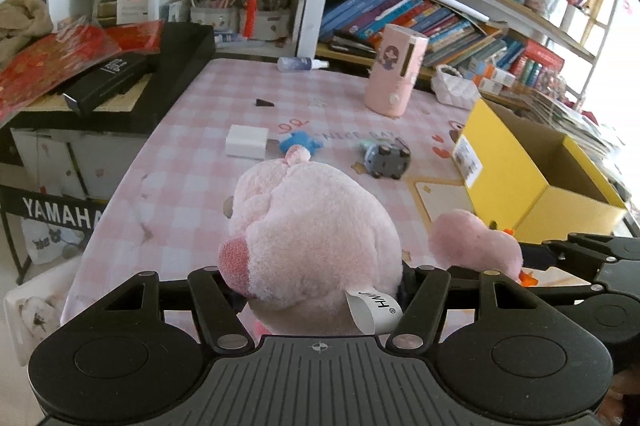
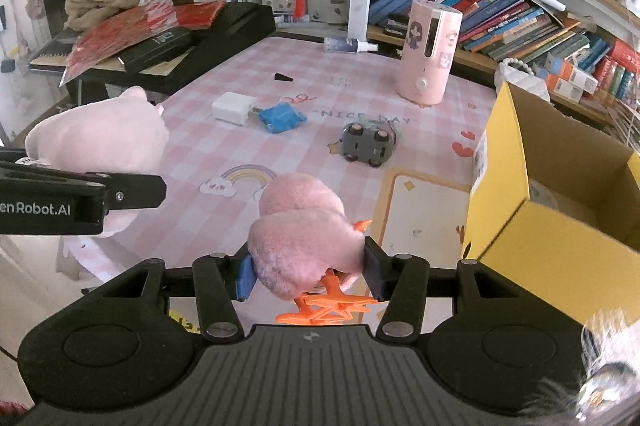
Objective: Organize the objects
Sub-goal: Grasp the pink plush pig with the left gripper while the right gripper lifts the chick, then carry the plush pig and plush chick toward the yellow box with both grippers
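Left tool (image 1: 316,290): clenched on pig plush (image 1: 312,234), held above tabletop (image 1: 192,154).
Right tool (image 2: 308,276): clenched on pink bird (image 2: 304,242) — yellow box (image 2: 532,238) lies just right, open top up.
Nearer arm: right.

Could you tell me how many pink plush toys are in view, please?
2. The large pink plush pig is held in the left claw; the small pink plush bird with orange feet is held in the right claw. Others may lie hidden inside the yellow box.
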`<action>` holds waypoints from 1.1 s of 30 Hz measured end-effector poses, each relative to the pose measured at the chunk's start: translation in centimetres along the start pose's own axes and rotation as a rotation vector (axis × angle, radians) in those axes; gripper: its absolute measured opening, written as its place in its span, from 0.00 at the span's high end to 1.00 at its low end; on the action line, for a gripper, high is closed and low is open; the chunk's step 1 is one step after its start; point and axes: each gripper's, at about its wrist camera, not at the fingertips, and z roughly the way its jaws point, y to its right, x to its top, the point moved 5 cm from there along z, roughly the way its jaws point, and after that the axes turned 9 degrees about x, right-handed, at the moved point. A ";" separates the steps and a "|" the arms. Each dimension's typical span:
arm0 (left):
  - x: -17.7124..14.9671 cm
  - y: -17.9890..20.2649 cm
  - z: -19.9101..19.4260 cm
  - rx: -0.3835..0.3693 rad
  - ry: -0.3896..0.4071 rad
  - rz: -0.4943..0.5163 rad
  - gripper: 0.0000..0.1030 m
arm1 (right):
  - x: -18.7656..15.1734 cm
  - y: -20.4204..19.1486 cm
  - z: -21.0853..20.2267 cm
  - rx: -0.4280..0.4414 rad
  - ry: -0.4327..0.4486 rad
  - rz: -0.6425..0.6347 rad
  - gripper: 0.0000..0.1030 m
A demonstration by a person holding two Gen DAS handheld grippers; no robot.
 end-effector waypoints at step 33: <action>-4.9 2.3 -5.2 -0.120 -0.007 0.158 0.39 | -6.9 -2.6 -5.9 -0.078 0.020 0.144 0.52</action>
